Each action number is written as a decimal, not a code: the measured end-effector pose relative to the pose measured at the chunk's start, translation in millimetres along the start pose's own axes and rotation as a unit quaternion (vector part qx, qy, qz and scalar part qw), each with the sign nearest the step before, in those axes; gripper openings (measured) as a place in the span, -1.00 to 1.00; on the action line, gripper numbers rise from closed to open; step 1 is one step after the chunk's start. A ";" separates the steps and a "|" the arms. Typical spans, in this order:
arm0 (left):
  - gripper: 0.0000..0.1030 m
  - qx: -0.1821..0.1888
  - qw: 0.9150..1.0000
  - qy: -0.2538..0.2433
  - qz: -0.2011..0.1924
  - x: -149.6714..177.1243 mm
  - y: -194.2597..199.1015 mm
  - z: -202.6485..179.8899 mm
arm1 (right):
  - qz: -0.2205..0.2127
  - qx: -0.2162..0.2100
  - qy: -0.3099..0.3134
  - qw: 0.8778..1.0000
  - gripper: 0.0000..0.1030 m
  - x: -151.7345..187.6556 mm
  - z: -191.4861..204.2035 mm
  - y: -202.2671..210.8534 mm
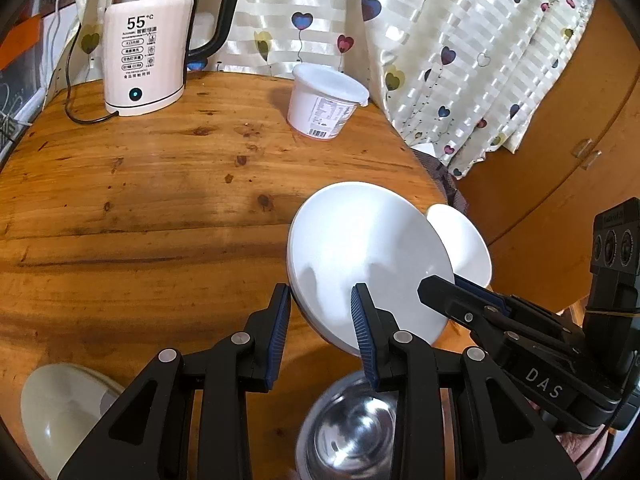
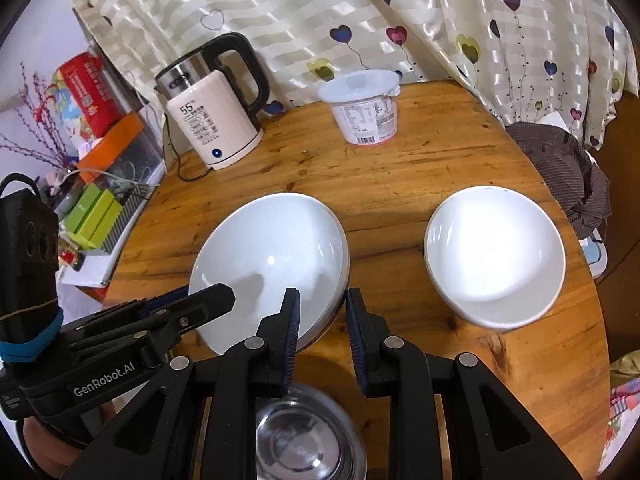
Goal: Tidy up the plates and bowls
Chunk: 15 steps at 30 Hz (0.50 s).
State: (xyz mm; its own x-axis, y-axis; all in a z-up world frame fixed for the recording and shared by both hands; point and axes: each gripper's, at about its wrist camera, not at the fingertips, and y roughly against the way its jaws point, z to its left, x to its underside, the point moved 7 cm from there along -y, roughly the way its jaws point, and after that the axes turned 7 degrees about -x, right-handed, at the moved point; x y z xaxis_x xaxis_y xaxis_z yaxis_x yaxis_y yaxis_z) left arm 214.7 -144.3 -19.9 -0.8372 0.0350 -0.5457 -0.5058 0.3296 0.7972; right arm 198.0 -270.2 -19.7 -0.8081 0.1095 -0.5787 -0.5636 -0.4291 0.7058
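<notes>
Steel bowl point(image 2: 310, 436) lying just under both grippers. Left gripper point(image 1: 322, 334) and right gripper point(image 2: 322, 338) straddling opposite rims of tilted white plate point(image 2: 270, 266), jaws apart. Close evenly, lift level, clear second plate point(image 2: 496, 258).

Reads "55°C" in large digits on the white kettle point(image 1: 145, 52), above rows of small print too fine to make out. Right of the kettle, on the white tub point(image 1: 325, 101): a barcode and a dense label, illegible. Nearer than the kettle, "DAS" on the right gripper point(image 1: 440, 286) body; "GenRobot.AI" on the left gripper point(image 2: 212, 294) body.
</notes>
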 end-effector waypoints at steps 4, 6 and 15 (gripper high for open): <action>-0.36 0.001 1.000 -0.002 -0.004 6.6 11.0 -1.8 | -0.004 0.002 0.004 1.000 -0.56 5.2 7.4 9.5; -0.36 0.002 1.000 -0.002 -0.006 10.7 17.1 -2.8 | -0.007 0.002 0.007 1.000 -0.56 8.0 11.8 16.3; -0.36 0.000 1.000 -0.004 -0.011 31.9 40.8 -4.8 | -0.013 -0.001 0.016 1.000 -0.56 26.2 27.9 37.8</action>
State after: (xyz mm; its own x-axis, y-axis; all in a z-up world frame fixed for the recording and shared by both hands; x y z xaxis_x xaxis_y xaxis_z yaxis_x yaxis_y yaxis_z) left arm 166.3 -134.2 -3.5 -0.8237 0.0354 -0.5659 -0.5247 0.3309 0.7844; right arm 150.8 -258.6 3.3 -0.7879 0.0916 -0.6089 -0.5833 -0.4281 0.6903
